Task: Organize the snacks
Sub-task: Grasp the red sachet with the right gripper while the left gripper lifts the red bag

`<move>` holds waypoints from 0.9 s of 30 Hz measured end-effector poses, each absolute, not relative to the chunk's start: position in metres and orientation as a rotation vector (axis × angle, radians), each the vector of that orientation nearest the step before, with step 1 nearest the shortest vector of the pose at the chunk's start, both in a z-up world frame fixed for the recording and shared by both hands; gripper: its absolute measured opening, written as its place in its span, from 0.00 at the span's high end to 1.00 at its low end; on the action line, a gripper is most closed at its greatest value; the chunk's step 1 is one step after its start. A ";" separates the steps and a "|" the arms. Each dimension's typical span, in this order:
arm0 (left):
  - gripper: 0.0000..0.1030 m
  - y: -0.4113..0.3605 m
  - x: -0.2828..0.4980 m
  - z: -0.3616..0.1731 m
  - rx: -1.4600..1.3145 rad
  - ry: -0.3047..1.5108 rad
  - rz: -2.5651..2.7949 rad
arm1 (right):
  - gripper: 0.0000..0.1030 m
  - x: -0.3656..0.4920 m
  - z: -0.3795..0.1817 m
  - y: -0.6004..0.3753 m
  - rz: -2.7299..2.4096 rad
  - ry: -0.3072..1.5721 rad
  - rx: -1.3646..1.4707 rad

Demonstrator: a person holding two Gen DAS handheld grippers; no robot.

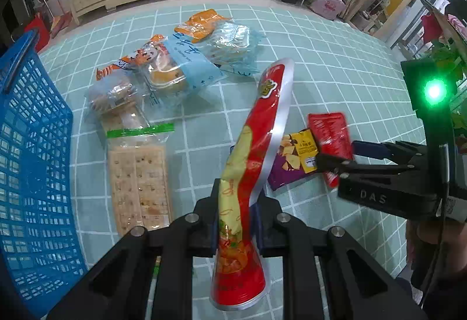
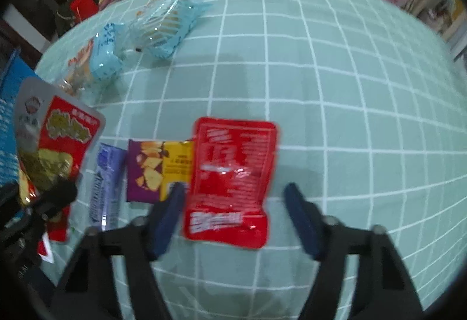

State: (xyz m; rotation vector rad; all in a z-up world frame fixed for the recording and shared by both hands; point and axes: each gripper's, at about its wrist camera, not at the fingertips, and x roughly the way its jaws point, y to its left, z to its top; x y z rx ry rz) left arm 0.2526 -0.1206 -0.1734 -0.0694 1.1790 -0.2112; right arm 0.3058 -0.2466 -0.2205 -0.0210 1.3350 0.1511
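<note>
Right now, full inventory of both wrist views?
Basket: 1, blue, far left.
Chip bag: 1, red and silver, clamped in the left gripper.
Red pouch: 1, flat between the right gripper's open fingers.
Purple-yellow pack: 1, beside the red pouch.
Cracker pack: 1, clear, near the basket.
Blue-wrapped pastries: 2, mid table.
Orange pack: 1, far side.
Tablecloth: teal grid.
Left gripper: shut.
Right gripper: open.
</note>
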 end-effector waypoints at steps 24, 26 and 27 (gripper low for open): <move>0.84 -0.052 0.162 -0.052 -0.081 0.940 -0.206 | 0.78 0.229 -0.082 -0.187 0.354 1.108 0.062; 0.84 -0.036 0.155 -0.039 -0.069 0.916 -0.186 | 0.78 0.224 -0.065 -0.170 0.384 1.079 0.054; 0.84 -0.030 0.152 -0.035 -0.065 0.909 -0.175 | 0.78 0.225 -0.059 -0.164 0.395 1.068 0.053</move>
